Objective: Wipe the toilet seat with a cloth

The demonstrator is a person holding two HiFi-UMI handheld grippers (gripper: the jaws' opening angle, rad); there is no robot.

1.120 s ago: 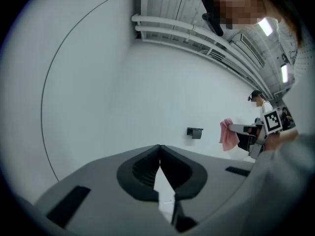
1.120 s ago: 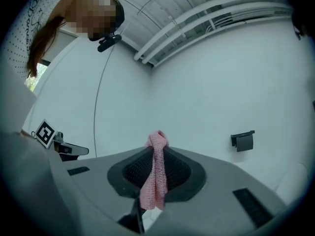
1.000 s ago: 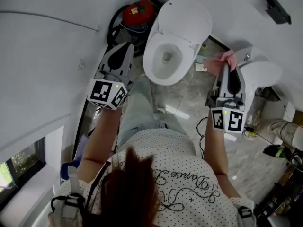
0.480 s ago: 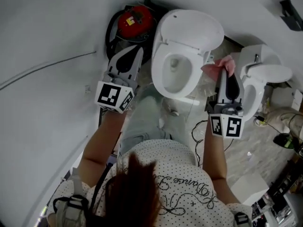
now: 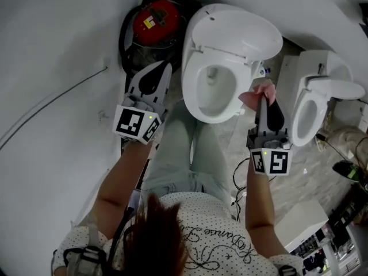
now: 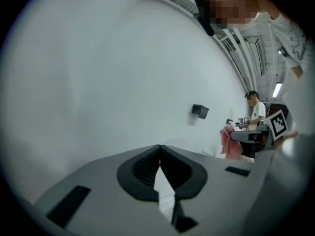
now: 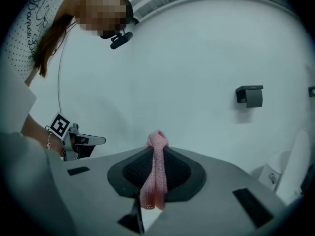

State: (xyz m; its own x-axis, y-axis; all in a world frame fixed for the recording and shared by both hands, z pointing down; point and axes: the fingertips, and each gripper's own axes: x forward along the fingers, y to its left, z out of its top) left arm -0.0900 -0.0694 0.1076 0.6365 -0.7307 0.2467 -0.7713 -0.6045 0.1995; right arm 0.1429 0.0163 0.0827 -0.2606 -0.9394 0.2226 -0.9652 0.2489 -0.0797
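- Leftmost, the grey left gripper point(image 5: 163, 69) hovers beside the seat's left edge, jaws pressed together on nothing.
- Centre: white oval plastic toilet seat point(image 5: 191, 82), lid raised.
- The right gripper point(image 5: 261, 100) clamps the pink knitted cloth point(image 5: 253, 95) at the seat's right edge. This looks like the approach step; next, press the cloth onto the rim.

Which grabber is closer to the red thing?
Left. The left gripper is just beside the red thing; the right gripper, gripping the cloth, is beyond the toilet.

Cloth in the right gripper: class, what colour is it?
Pink. The cloth shows best in the right gripper view, pinched between the jaws.
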